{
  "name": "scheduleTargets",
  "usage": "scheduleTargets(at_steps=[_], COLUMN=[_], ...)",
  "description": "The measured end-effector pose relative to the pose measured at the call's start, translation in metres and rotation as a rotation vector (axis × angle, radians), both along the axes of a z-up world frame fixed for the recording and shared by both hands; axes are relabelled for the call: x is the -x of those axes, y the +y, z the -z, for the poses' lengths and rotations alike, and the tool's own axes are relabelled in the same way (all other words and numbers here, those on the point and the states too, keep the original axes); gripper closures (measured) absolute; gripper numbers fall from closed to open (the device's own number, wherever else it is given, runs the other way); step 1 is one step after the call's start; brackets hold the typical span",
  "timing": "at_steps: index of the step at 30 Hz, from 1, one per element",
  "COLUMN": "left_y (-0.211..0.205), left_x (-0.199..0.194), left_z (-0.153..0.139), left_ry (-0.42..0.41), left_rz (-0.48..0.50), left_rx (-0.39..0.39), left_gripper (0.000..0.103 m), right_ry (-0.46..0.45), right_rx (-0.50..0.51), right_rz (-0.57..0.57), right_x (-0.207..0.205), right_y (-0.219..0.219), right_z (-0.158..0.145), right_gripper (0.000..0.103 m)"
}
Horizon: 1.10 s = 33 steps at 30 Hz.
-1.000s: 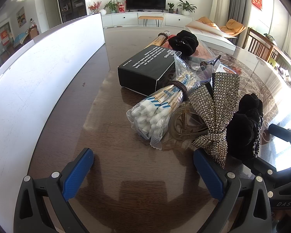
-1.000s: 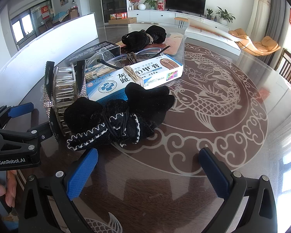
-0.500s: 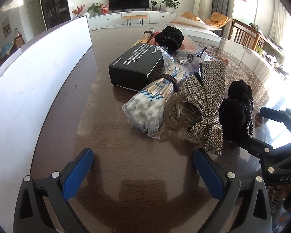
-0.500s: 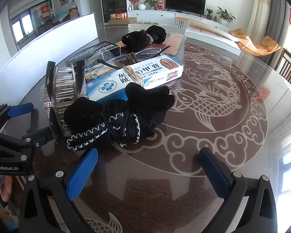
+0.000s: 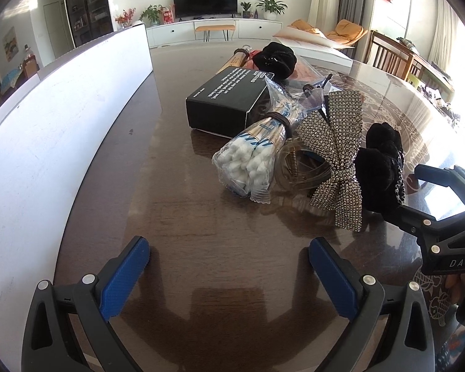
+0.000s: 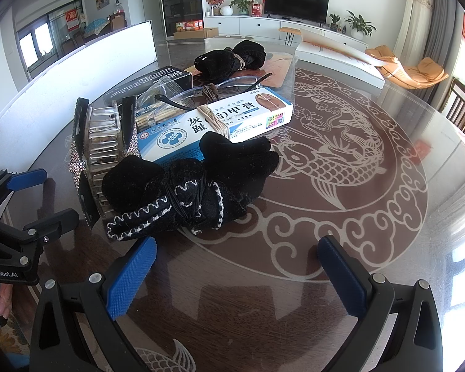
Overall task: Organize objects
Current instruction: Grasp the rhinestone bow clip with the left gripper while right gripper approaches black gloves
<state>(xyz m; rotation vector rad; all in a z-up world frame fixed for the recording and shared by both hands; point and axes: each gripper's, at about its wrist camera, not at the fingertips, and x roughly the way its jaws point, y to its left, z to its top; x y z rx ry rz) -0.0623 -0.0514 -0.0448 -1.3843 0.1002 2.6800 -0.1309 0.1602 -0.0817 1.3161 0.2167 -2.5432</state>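
Observation:
A pile of small objects lies on the dark table. In the left wrist view I see a bag of cotton swabs point(image 5: 251, 161), a rhinestone bow hair clip point(image 5: 334, 152), a black box point(image 5: 229, 99) and a black velvet bow point(image 5: 381, 161). My left gripper point(image 5: 229, 276) is open and empty, short of the swabs. In the right wrist view the black velvet bow point(image 6: 186, 189) lies just beyond my open, empty right gripper point(image 6: 237, 276), with a white and blue medicine box point(image 6: 220, 127) behind it and the bow clip point(image 6: 102, 142) at its left.
A white board point(image 5: 52, 142) stands along the table's left side. A second black scrunchie point(image 6: 232, 59) and glasses point(image 6: 207, 93) lie farther back. The tabletop point(image 6: 341, 167) bears a fish pattern on the right. A white box point(image 6: 338, 59) sits at the far edge.
The left gripper has turned slightly, so the pile sits more to the centre of its view. The right gripper has barely moved. Both stay open.

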Motion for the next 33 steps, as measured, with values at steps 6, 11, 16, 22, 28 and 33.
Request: scheduleTargets(at_steps=[6,11,16,22,28,33], left_y=[-0.004,0.018,0.030,-0.036,-0.056,0.000], left_x=[-0.016,0.003,0.014,-0.019,-0.040,-0.024], left_z=[-0.018,-0.027,-0.012,-0.003,-0.004,-0.017], left_ry=[0.074,0.070,0.039,0.025,0.017,0.033], left_rz=[-0.016,0.008,-0.040,-0.164,-0.089,0.149], left_rx=[-0.187,-0.249,-0.122,-0.137,-0.268,-0.240], left_gripper=[0.000,0.000,0.000,0.000,0.000,0.000], right_ry=[0.000,0.000,0.001,0.001,0.001,0.001], right_rx=[0.000,0.001,0.001,0.001,0.001,0.001], right_rz=[0.000,0.000,-0.001,-0.001,-0.001,0.000], right_x=[0.000,0.000,0.000,0.000,0.000,0.000], right_y=[0.000,0.000,0.000,0.000,0.000,0.000], right_z=[0.000,0.000,0.000,0.000,0.000,0.000], right_gripper=[0.000,0.000,0.000,0.000,0.000,0.000])
